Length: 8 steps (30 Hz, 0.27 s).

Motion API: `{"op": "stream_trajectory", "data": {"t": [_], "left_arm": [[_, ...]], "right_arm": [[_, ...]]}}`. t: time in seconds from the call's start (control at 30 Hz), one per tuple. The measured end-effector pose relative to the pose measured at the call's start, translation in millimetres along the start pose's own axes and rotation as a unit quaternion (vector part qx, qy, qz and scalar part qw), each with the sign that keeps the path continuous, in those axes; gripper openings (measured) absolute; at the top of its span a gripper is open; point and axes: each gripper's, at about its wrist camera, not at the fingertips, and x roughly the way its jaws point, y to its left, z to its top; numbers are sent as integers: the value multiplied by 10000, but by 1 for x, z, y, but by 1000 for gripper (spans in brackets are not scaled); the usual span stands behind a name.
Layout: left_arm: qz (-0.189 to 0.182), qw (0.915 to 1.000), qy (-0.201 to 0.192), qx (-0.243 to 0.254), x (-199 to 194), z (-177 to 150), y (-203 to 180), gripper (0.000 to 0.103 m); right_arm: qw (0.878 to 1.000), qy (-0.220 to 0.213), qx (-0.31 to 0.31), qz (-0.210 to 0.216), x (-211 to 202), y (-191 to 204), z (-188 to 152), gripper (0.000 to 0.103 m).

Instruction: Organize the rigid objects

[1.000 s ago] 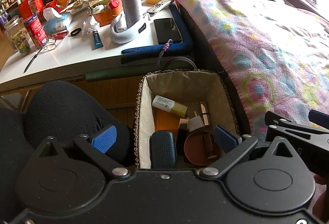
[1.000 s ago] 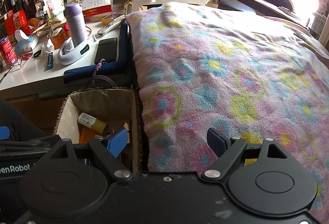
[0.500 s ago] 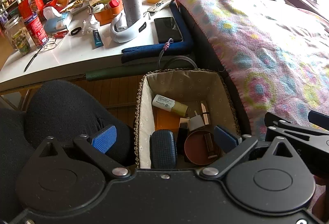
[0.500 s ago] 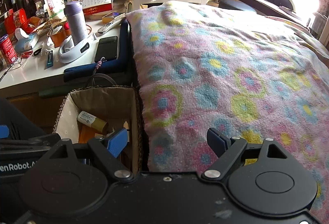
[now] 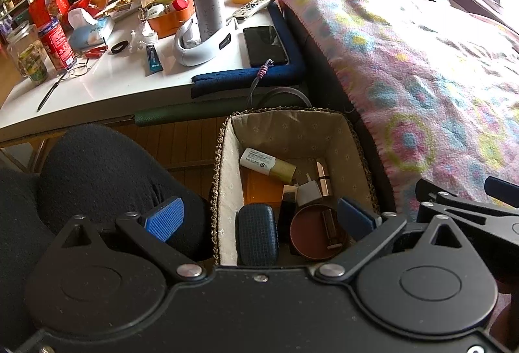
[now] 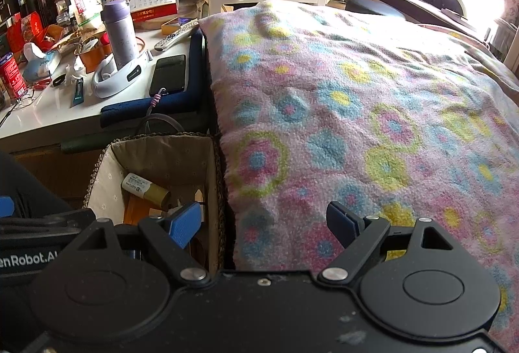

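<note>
A fabric-lined woven basket (image 5: 292, 121) stands on the floor beside the bed; it also shows in the right wrist view (image 6: 162, 142). In it lie a white and gold tube (image 5: 267, 161), a dark blue case (image 5: 258, 237), a round brown tin (image 5: 314, 234), a white charger plug (image 5: 308, 192) and a rose-gold lipstick (image 5: 322, 179). My left gripper (image 5: 259, 218) is open and empty, just above the basket's near end. My right gripper (image 6: 264, 225) is open and empty, over the edge of the flowered blanket (image 6: 373, 113) next to the basket.
A white table (image 5: 107, 87) behind the basket carries a purple bottle (image 5: 207, 1), a black phone (image 5: 264, 44), a remote (image 5: 254, 5), a red can (image 5: 56, 43) and clutter. A person's dark-clothed knee (image 5: 97, 171) is left of the basket.
</note>
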Motion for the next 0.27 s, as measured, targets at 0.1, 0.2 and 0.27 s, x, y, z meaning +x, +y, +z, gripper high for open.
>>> {"op": "stream_trajectory", "data": {"t": [0.1,0.2,0.27], "left_arm": [[10,10000,-4,-6,0,0,0,98],[56,10000,-5,-24,0,0,-1,98],[53,10000,-1,-37,0,1,-1,98]], "right_arm": [[10000,7,-5,3,0,0,-1,84],[10000,6,-9,5,0,0,-1,84],[10000,9,-7,6,0,0,-1,84]]}}
